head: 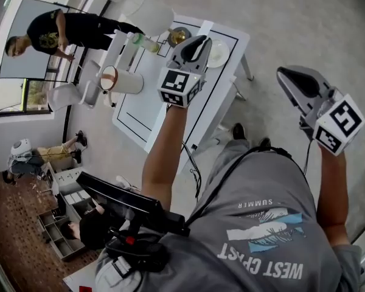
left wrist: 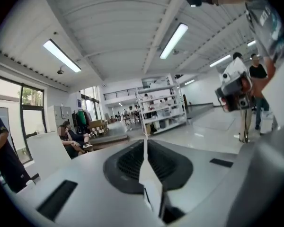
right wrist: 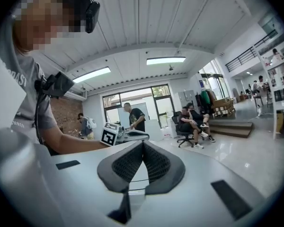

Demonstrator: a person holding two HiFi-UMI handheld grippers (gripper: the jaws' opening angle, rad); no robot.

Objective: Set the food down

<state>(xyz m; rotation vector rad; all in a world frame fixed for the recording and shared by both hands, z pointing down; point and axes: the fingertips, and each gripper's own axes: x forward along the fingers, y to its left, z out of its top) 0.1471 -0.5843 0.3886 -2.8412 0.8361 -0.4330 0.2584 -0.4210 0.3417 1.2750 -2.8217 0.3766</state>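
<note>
Both grippers hang clear of the white counter (head: 140,111). The left gripper (left wrist: 145,140) has its jaws closed together on nothing, and the right gripper (right wrist: 142,144) is likewise closed and empty. The food appears to be the golden stuff in a small bowl (head: 177,36) on the counter. In the head view it sits at 11 o'clock of the left gripper, near a white plate (head: 219,53). It is too small to identify. It is probably light and soft, so it is best moved by the bowl's stiff, possibly slick rim.

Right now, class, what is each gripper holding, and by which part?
Nothing is held: the left gripper and the right gripper each have jaws together, with nothing between them.
</note>
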